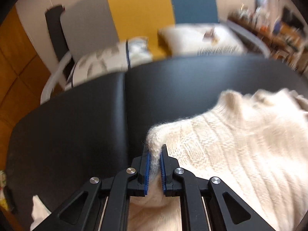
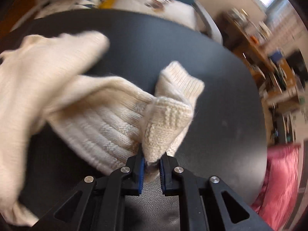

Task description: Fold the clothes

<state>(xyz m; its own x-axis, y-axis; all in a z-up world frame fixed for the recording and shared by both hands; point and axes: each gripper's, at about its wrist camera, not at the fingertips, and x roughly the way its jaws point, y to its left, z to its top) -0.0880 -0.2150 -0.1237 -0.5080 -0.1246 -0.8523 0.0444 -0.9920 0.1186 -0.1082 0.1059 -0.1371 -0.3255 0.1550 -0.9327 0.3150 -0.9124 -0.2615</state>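
Note:
A cream cable-knit sweater lies on a black padded table. In the left wrist view my left gripper is shut on a fold of the sweater's edge, the knit bunched between its blue pads. In the right wrist view the sweater spreads to the left, with a ribbed cuff ahead. My right gripper is shut on a pinched fold of the sleeve just behind that cuff, lifting it off the table. Both views are blurred.
Behind the table are a grey, yellow and blue backrest and pale cushions. A cluttered shelf stands at the right. A pink cloth hangs beside the table's right edge. A wooden floor shows at the left.

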